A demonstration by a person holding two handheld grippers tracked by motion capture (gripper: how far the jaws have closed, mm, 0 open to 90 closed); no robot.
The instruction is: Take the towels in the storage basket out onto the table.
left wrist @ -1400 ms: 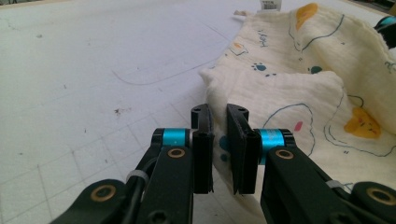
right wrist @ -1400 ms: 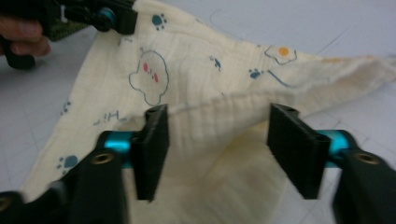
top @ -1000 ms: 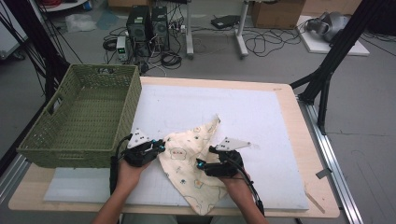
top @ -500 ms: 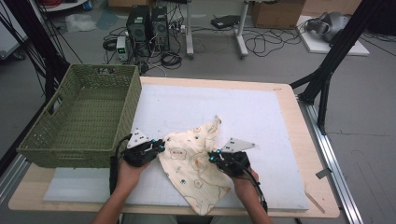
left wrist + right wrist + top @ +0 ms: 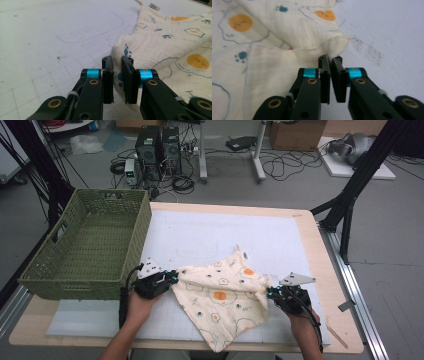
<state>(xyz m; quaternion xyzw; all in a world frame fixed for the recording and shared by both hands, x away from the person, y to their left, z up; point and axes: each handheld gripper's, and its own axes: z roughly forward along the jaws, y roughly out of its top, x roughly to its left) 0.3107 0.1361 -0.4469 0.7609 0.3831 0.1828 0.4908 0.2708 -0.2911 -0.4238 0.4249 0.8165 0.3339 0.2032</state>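
Observation:
A cream cloth (image 5: 225, 295) printed with fried eggs and blue paws lies spread on the white mat (image 5: 210, 235). My left gripper (image 5: 172, 279) is at its left corner. In the left gripper view that gripper (image 5: 117, 60) is shut on the cloth's (image 5: 175, 37) edge, which runs between the jaws. My right gripper (image 5: 270, 293) is at the cloth's right corner. Its jaws have just closed and eased slightly, and in the right gripper view it (image 5: 330, 58) pinches a folded corner of the cloth (image 5: 287, 37) at the tips. The cloth's near point hangs towards the table's front edge.
A green woven basket (image 5: 80, 280) stands on the table's left, close beside my left gripper. The wooden table (image 5: 307, 235) shows around the mat. On the floor beyond are cables, computer towers and a black stand.
My right gripper has moved to the right with the cloth's corner, pulling the cloth wider and flatter. The left gripper has stayed in place.

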